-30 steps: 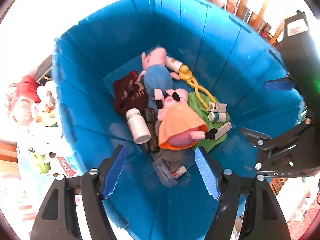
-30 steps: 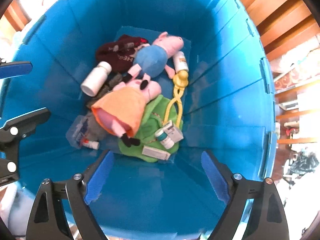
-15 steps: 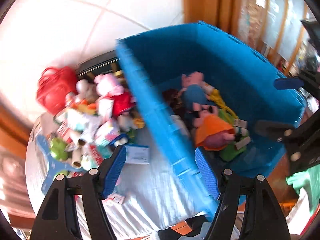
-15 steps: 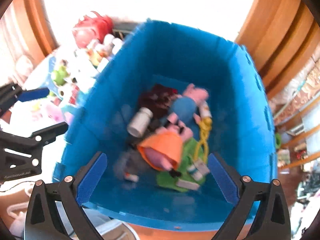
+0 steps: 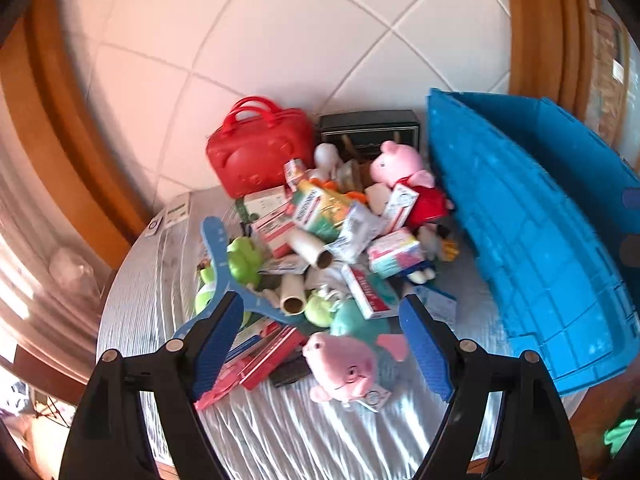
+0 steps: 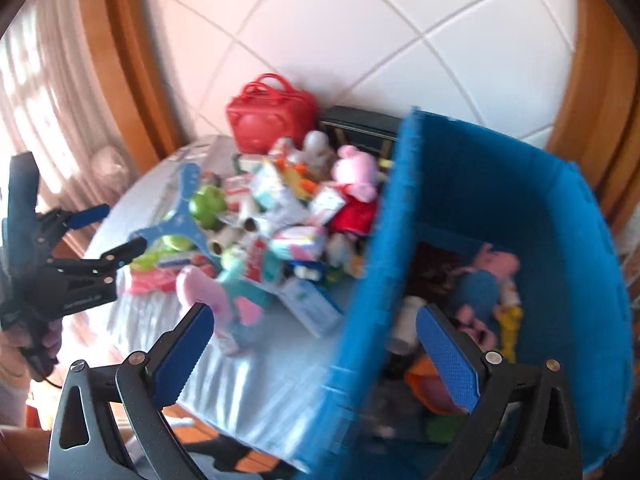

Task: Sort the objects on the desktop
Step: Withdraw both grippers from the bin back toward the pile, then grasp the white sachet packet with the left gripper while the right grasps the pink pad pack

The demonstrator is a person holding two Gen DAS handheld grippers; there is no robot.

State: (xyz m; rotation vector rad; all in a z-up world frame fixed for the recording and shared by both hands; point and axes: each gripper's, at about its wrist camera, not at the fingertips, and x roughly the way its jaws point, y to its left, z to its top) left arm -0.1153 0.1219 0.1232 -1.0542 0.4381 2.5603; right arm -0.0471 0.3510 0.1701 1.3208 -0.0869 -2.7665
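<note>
My blue finger pads (image 5: 218, 344) show at the bottom of the frame, with a red bag (image 5: 260, 152) upper middle, a blue bin (image 5: 532, 240) on the right, and a pink pig toy (image 5: 348, 364) on the pale striped cloth (image 5: 280, 432).

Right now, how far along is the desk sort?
Done: a few toys and bottles already lie in the blue plastic crate, among them a blue-bodied pig plush. In hand: nothing; the left tool and right tool are both open and empty. Left: most of it, the mixed pile of boxes and plush toys beside the red handbag.
</note>
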